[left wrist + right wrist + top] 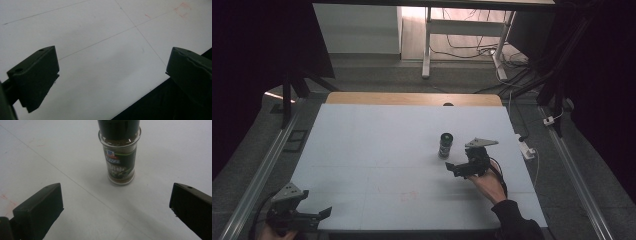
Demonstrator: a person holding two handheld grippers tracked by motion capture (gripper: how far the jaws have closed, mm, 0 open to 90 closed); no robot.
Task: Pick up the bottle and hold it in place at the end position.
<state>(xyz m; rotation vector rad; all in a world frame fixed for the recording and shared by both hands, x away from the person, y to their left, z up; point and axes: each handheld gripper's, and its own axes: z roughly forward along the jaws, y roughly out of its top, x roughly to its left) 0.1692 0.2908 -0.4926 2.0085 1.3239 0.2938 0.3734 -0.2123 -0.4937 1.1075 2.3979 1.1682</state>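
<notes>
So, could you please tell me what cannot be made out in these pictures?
- Small glass spice jar with dark cap: the cap's top is cut off by the right gripper view's upper edge; its label is too blurred to read.
- Same jar in the high view: too small for detail.
- Faint red marks on the white table: too faint to read.

Left gripper (pixel 314 216) sits at 7 o'clock in the high view, jaws spread wide, pointing toward 3. Right gripper (pixel 452 168) at 4 o'clock, jaws wide apart, hand (pixel 488 184) behind it, sleeve trailing to 5.
</notes>
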